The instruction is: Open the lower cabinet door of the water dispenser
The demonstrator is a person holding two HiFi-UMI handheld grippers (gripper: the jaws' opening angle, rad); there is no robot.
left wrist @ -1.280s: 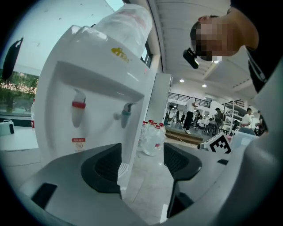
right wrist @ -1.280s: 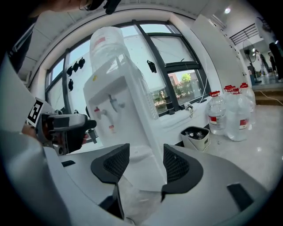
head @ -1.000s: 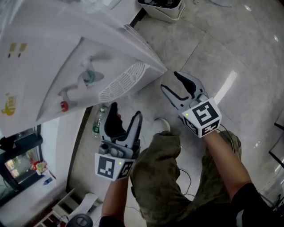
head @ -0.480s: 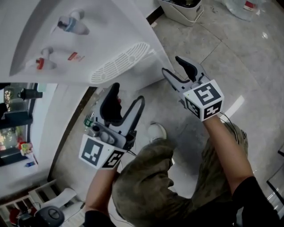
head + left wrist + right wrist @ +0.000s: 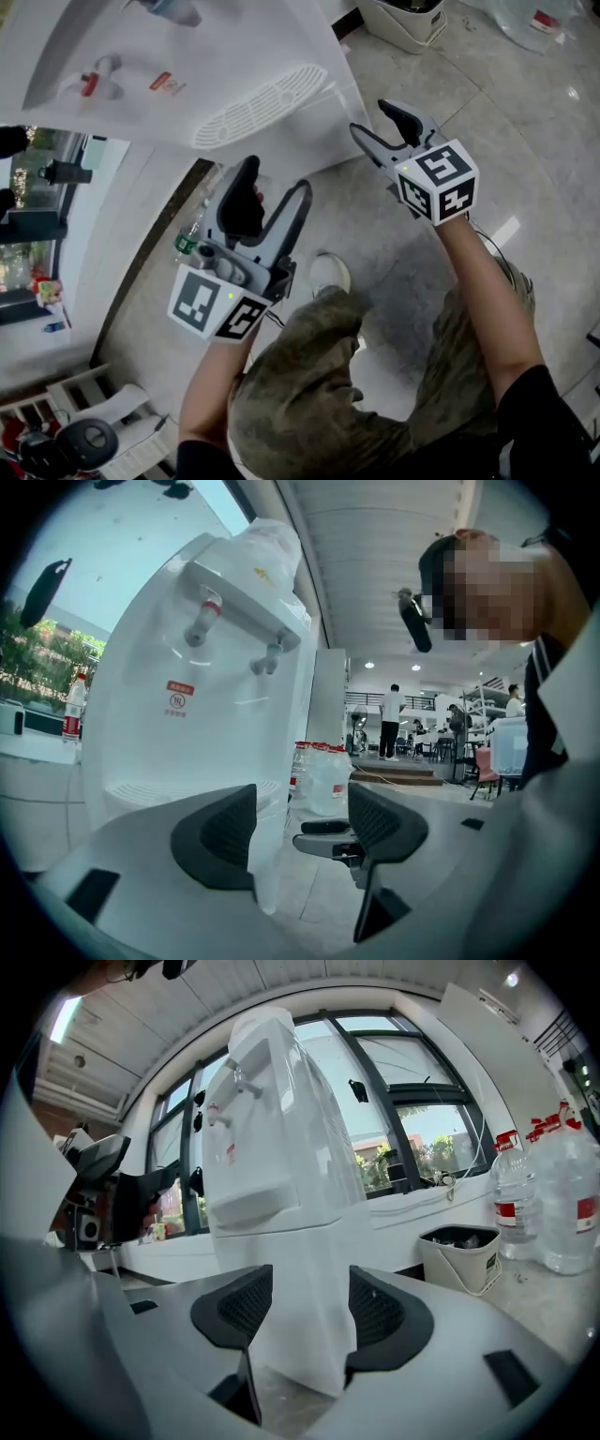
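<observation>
Both forearms reach fwd and down toward the water dispenser (image 5: 187, 84), which stands at upper left of the head view w/ its taps and drip grille facing the person. The lower cabinet door sits below that grille, but no view shows its outline clearly.

The left gripper (image 5: 272, 192) is held out on a bare left forearm (image 5: 211, 394), marker cube nearest the camera, pointing roughly level at the dispenser's front lower part. Its jaws stand wide apart and nothing is pinched – the left gripper view shows only floor, the dispenser's edge and the other gripper's jaw through the gap.

The right gripper (image 5: 375, 124) is further out on the right forearm (image 5: 483, 281), near the dispenser's corner and apart from it. Its jaws have just been opening and are spread – the right gripper view frames the dispenser's lower body btwn the pads, beyond them and untouched.

A bent knee (image 5: 309, 375) in camo trousers sits between the forearms, w/ a white shoe (image 5: 328, 274) on the tiled floor (image 5: 525, 141).
</observation>
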